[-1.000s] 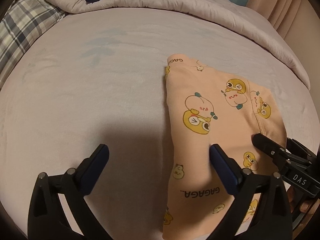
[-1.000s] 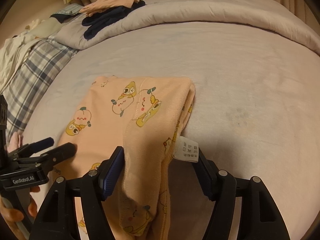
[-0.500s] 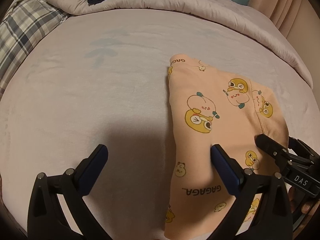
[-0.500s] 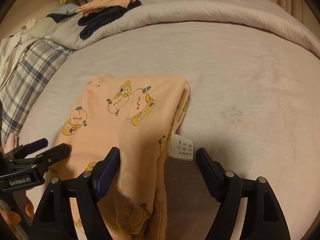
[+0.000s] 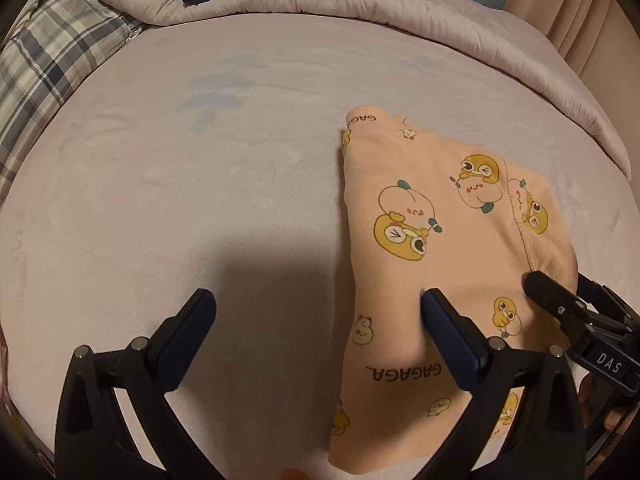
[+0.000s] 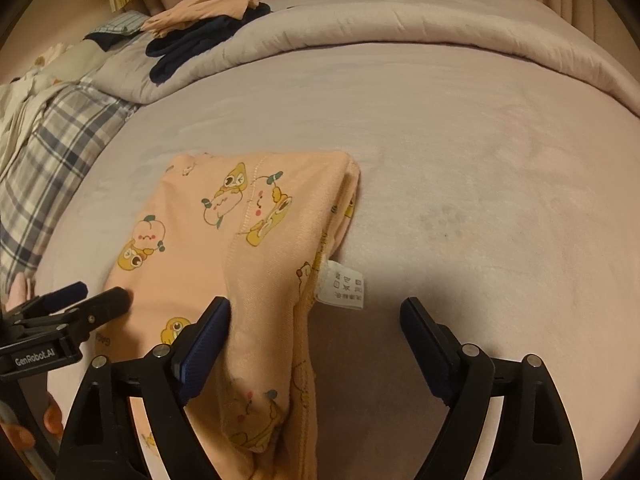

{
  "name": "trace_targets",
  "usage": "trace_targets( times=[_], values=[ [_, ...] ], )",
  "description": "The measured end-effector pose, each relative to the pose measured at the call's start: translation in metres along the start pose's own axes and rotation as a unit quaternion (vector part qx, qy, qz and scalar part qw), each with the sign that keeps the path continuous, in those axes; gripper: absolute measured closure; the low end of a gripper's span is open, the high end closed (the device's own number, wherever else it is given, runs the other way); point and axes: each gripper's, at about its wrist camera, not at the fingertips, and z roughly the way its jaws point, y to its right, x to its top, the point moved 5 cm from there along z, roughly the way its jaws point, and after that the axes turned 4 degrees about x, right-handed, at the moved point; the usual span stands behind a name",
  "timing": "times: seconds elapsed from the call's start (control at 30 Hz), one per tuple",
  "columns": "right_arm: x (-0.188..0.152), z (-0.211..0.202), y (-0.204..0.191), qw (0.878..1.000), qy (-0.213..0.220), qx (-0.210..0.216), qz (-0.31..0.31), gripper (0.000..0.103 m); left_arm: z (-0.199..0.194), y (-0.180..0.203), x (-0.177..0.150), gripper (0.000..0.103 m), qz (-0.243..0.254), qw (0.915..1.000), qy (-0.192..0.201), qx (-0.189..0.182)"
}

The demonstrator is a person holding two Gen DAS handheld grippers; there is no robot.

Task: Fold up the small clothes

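Observation:
A peach garment [image 5: 420, 208] printed with yellow ducks lies folded on the lilac bed sheet [image 5: 200, 200]. My left gripper [image 5: 318, 300] stands open over the garment's left edge, its right finger above the cloth and its left finger over bare sheet. In the right wrist view a raised fold of the garment [image 6: 264, 320] with a white care label [image 6: 342, 286] sits between the jaws of my right gripper [image 6: 315, 306]. Those jaws are opening. The left pad touches the fold and the right pad stands well apart from it. Each gripper shows at the edge of the other's view.
A rolled lilac duvet [image 6: 400, 20] runs along the far side. Dark blue clothes [image 6: 192, 44] and a peach cloth [image 6: 208, 4] lie on its left end. Plaid fabric [image 5: 48, 60] covers the left side. A hand [image 6: 52, 420] holds the left gripper's handle.
The right gripper's jaws have spread wider, letting go of the pinched fold, which now sags between them. The left gripper has stayed open in place.

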Motion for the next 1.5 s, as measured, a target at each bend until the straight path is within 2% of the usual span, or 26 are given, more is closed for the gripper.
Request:
trace_targets(
  times=[0.33,0.6,0.87,1.13,1.5],
  values=[
    [-0.006,-0.003,0.012,1.000,-0.003,-0.005,0.025,0.016,-0.006,-0.010,-0.009,0.001,-0.015,0.9998,-0.008,-0.006],
    [-0.013,-0.038,0.011,0.999,0.017,-0.037,0.000,0.016,-0.034,-0.012,-0.025,0.001,-0.005,0.9997,0.009,0.021],
    [-0.036,-0.085,-0.019,0.998,0.027,-0.003,-0.058,0.016,-0.074,-0.007,-0.047,0.001,0.008,0.9993,0.029,0.022],
    [-0.049,-0.111,-0.049,0.992,0.044,0.018,-0.113,0.016,-0.121,0.002,-0.065,0.001,0.024,0.9981,0.055,0.008],
    [-0.059,-0.133,-0.068,0.989,0.068,0.037,-0.125,0.016,-0.149,0.008,-0.076,0.001,0.029,0.9968,0.073,0.017]
  ],
)
